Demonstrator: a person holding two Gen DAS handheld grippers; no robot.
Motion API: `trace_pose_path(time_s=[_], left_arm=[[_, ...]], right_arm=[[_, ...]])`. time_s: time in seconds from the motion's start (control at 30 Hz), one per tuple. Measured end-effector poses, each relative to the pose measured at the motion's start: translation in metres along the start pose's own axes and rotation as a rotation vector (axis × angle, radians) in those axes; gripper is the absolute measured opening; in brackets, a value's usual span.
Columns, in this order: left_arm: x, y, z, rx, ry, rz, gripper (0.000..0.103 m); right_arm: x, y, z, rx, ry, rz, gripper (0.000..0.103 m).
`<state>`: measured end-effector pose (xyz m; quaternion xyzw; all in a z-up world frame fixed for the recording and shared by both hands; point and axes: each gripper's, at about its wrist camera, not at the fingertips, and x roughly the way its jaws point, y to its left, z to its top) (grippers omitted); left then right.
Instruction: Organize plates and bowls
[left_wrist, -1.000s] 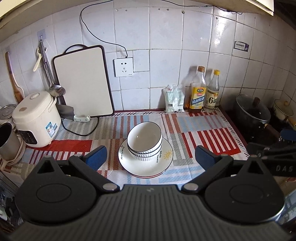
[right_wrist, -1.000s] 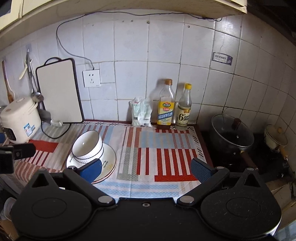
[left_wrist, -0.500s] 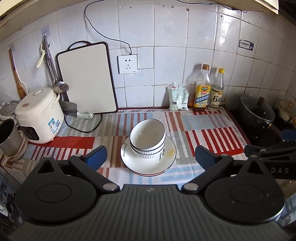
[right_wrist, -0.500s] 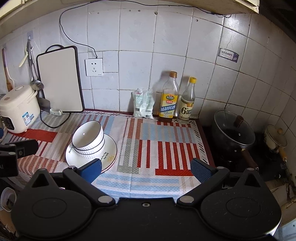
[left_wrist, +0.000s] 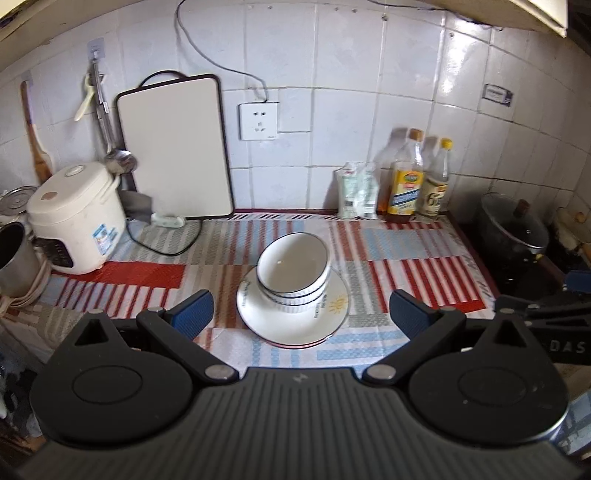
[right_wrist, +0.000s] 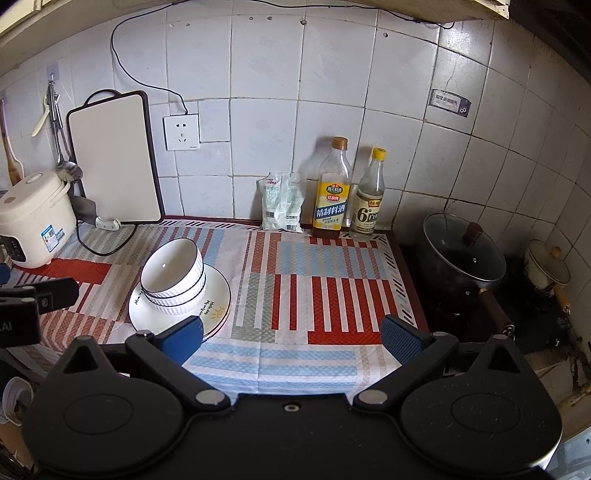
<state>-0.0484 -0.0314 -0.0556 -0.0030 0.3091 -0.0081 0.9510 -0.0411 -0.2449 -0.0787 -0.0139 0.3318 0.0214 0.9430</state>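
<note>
Both grippers hang above the near edge of the counter with their blue pads spread wide and nothing between them: the left gripper (left_wrist: 299, 314) is lined up with the crockery, so that the stack sits framed between its two fingers, while the right gripper (right_wrist: 291, 338) sits off to the right over bare cloth, its left pad just overlapping the near rim of the plates in its own view. The task's things are already gathered into one pile near the middle of the striped tablecloth (left_wrist: 406, 258): white bowls (left_wrist: 293, 267) with dark rims, nested one inside another and leaning a little toward the left, rest on a stack of white plates (left_wrist: 291, 314) printed with a small sun; a pinkish edge peeping out below suggests more than one plate, though the count cannot be told. Nesting like this keeps the pile compact and leaves the cloth beside it free, which reads as the tidying being done or nearly so. Neither gripper touches the pile. Around it stand a rice cooker (left_wrist: 74, 218) at the left, a cutting board (left_wrist: 177, 147) leaning on the tiled wall, two bottles (right_wrist: 347, 192) and a packet (right_wrist: 282, 203) at the back, and a lidded pot (right_wrist: 463, 251) on the stove to the right, all well apart from the dishes.
</note>
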Motion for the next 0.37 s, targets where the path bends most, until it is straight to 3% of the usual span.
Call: trace_pose_path(time_s=[0.37], left_arm=[[-0.0011,-0.0052,0.0007,0.025,-0.011,-0.004,0.103]], right_arm=[[0.002,-0.0046,0.0007,0.017,0.008,-0.01,0.103]])
